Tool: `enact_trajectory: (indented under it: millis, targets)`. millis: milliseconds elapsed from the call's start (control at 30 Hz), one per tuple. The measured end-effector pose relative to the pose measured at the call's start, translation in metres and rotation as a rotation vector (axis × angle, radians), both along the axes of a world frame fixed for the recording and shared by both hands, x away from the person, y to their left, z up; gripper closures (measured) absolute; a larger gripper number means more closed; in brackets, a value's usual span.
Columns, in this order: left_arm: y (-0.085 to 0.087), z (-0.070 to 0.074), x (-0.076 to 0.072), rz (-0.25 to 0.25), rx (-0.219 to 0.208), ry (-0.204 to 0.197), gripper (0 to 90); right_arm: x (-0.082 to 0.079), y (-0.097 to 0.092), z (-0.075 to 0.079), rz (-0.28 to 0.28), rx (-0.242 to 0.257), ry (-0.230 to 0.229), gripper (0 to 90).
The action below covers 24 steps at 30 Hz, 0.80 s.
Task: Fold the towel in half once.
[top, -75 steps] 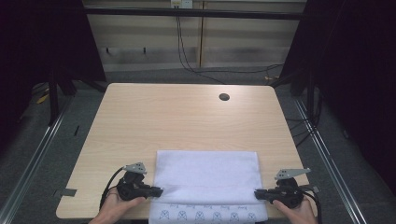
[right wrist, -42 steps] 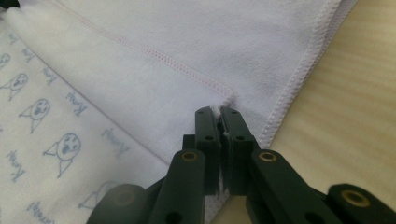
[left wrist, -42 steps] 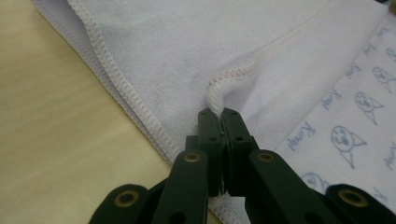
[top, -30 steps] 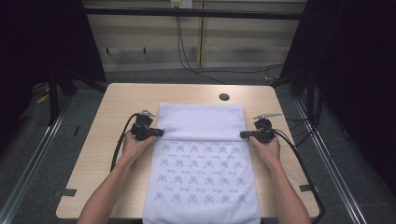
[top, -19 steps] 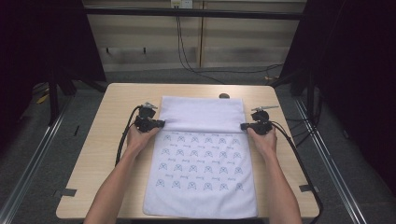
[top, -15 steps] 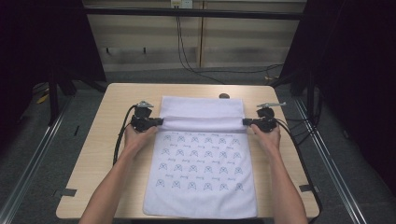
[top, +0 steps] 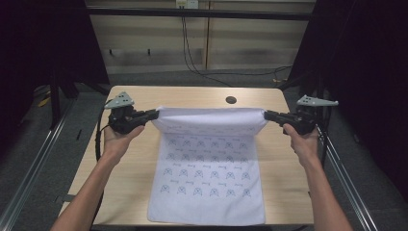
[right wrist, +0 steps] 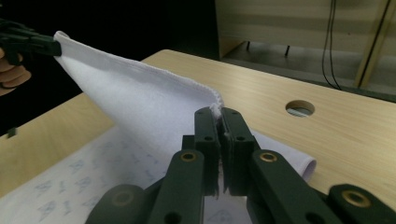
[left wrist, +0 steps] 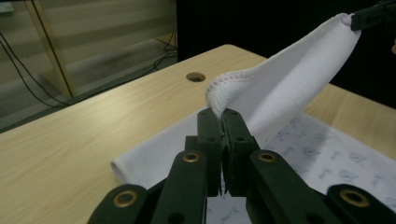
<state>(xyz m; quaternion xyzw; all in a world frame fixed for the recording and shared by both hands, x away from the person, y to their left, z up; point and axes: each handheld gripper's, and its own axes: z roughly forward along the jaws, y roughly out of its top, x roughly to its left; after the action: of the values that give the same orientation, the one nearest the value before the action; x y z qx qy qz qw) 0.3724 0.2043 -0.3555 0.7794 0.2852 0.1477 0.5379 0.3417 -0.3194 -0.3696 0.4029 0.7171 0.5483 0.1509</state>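
Here the left gripper [top: 155, 114] and the right gripper [top: 267, 114] each pinch one corner of a white cloth [top: 208, 173] and hold that edge up off the table [top: 139, 159], the fabric stretched between them. In the left gripper view the jaws are pressed together on a stitched corner of the cloth [left wrist: 280, 88], which runs up and away to the other gripper [left wrist: 371, 18] at the far corner. The right gripper view shows the same on its side — jaws clamped tight on the hemmed corner of the cloth [right wrist: 140, 107], with the opposite gripper [right wrist: 28, 44] and a hand at the other end. From the high view, the raised edge folds over toward the person, while the rest of the cloth — printed with small blue motifs — lies flat on the table, its near edge at the table's near side. A round hole [top: 231, 100] in the tabletop sits just beyond the lifted edge.
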Motion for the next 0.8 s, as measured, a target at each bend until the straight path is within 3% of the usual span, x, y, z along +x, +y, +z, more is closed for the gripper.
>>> enact_trajectory:
  millis: [200,233,333,367,400,433,533,600,633,700,733,767,800]
  targets:
    - [0.011,0.021,-0.026,-0.032,-0.041,-0.045,87.8,-0.024,-0.001,0.023,0.044,-0.01,-0.045,86.2]
    - [0.012,0.022,-0.031,-0.037,-0.045,-0.045,87.8,-0.035,0.002,0.031,0.057,-0.018,-0.072,86.1]
    - [0.013,0.017,-0.046,-0.049,-0.049,-0.028,87.8,-0.045,0.003,0.032,0.069,-0.012,-0.086,86.1]
    - [0.016,0.009,-0.058,-0.058,-0.059,-0.009,87.9,-0.057,0.003,0.027,0.081,0.009,-0.084,86.2]
    - [0.016,0.009,-0.058,-0.058,-0.059,-0.009,87.9,-0.057,0.003,0.027,0.081,0.009,-0.084,86.2]
    - [0.018,0.0,-0.071,-0.065,-0.055,0.001,87.9,-0.073,0.004,0.021,0.095,0.019,-0.092,86.2]
    - [0.02,-0.01,-0.078,-0.079,-0.039,0.029,87.8,-0.085,0.003,0.014,0.094,0.013,-0.077,86.2]
    - [0.023,-0.037,-0.085,-0.101,-0.054,0.115,87.8,-0.097,0.002,-0.001,0.102,-0.008,-0.03,86.1]
    - [0.023,-0.037,-0.085,-0.101,-0.054,0.115,87.7,-0.097,0.002,-0.001,0.102,-0.008,-0.03,86.1]
    - [0.02,-0.067,-0.095,-0.117,-0.002,0.188,87.7,-0.111,0.003,-0.019,0.124,-0.03,0.016,86.1]
    - [0.02,-0.067,-0.095,-0.117,-0.002,0.188,87.7,-0.111,0.003,-0.019,0.124,-0.03,0.016,86.1]
    - [0.02,-0.081,-0.102,-0.124,0.018,0.213,87.6,-0.12,0.005,-0.032,0.133,-0.048,0.055,86.1]
    - [0.02,-0.081,-0.102,-0.124,0.018,0.213,87.6,-0.12,0.005,-0.032,0.133,-0.048,0.055,86.1]
